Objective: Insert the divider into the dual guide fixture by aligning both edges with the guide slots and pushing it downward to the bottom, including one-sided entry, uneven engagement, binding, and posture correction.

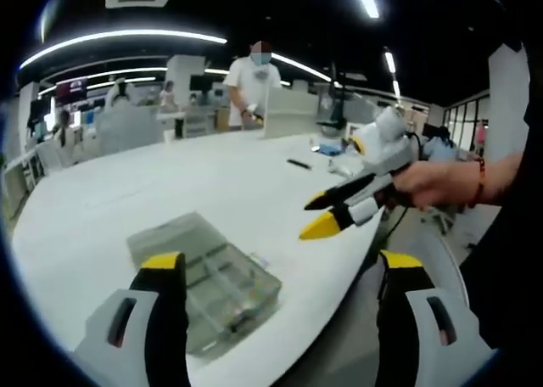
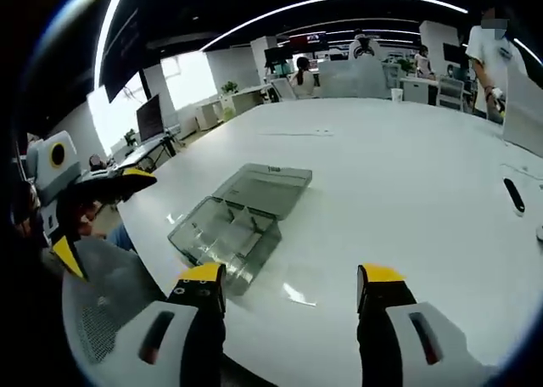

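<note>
A clear plastic compartment box (image 1: 208, 277) (image 2: 227, 232) lies near the edge of the white table (image 1: 170, 192) (image 2: 382, 166), its lid (image 2: 267, 186) folded open flat behind it. A small clear flat piece (image 2: 297, 295) (image 1: 257, 258) rests on the table beside the box. My left gripper (image 1: 280, 264) hovers over the box's near side, jaws wide apart with nothing between them. It also appears off the table edge as the left gripper (image 2: 102, 217). My right gripper (image 2: 293, 277) is open and empty, short of the box. A hand (image 1: 433, 183) holds this right gripper (image 1: 321, 215) above the table corner.
A black pen-like object (image 1: 299, 163) (image 2: 513, 193) lies farther along the table. A person (image 1: 252, 81) (image 2: 488, 56) stands at the far side. A white mesh chair (image 2: 102, 319) sits below the table edge. Desks and monitors (image 2: 150, 115) fill the background.
</note>
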{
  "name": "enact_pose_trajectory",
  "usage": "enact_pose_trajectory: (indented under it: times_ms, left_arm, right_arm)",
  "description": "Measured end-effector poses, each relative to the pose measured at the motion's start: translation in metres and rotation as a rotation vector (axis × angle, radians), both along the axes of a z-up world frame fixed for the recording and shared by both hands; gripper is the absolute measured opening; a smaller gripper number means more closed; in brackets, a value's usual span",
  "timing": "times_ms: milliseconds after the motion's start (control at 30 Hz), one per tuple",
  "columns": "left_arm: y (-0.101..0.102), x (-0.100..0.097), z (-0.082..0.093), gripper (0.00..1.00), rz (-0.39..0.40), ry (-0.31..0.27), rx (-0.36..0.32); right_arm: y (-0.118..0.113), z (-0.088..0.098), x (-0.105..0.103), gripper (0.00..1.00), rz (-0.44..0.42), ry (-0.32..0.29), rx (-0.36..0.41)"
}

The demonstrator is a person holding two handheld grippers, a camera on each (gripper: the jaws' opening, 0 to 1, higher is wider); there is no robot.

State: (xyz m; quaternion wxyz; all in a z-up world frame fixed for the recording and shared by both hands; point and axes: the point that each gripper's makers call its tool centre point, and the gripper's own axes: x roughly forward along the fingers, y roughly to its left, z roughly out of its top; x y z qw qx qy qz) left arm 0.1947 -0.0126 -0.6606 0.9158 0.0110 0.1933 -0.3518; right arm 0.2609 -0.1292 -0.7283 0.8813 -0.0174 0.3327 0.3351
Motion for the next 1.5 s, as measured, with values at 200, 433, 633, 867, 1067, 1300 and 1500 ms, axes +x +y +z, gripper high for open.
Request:
enact_pose_trajectory:
  times_ms: [200,433,633,867,1067,1300,1500]
  left_arm:
    - [-0.002,0.000,-0.004,0.93,-0.001,0.020,0.001]
    - [0.000,0.003,-0.006,0.91,0.010,0.031,0.009]
    - [0.000,0.003,-0.007,0.90,0.032,0.038,0.011]
    - [0.000,0.002,-0.008,0.90,0.041,0.053,0.017]
    - [0.002,0.004,-0.013,0.89,0.055,0.069,0.031]
    - [-0.006,0.008,-0.014,0.88,0.035,0.074,0.030]
    - [-0.005,0.010,-0.017,0.88,0.038,0.088,0.038]
  right_arm:
    - [-0.020,-0.014,0.004,0.62,-0.044,0.000,-0.046]
    - [-0.035,-0.029,0.008,0.63,-0.055,0.009,-0.100]
    - [-0.049,-0.034,0.016,0.62,-0.090,0.007,-0.113]
    - [-0.066,-0.042,0.026,0.60,-0.128,0.014,-0.142]
    - [-0.075,-0.054,0.027,0.60,-0.140,0.046,-0.154]
    - [-0.090,-0.063,0.032,0.59,-0.174,0.053,-0.185]
    - [-0.101,-0.073,0.033,0.56,-0.208,0.072,-0.199]
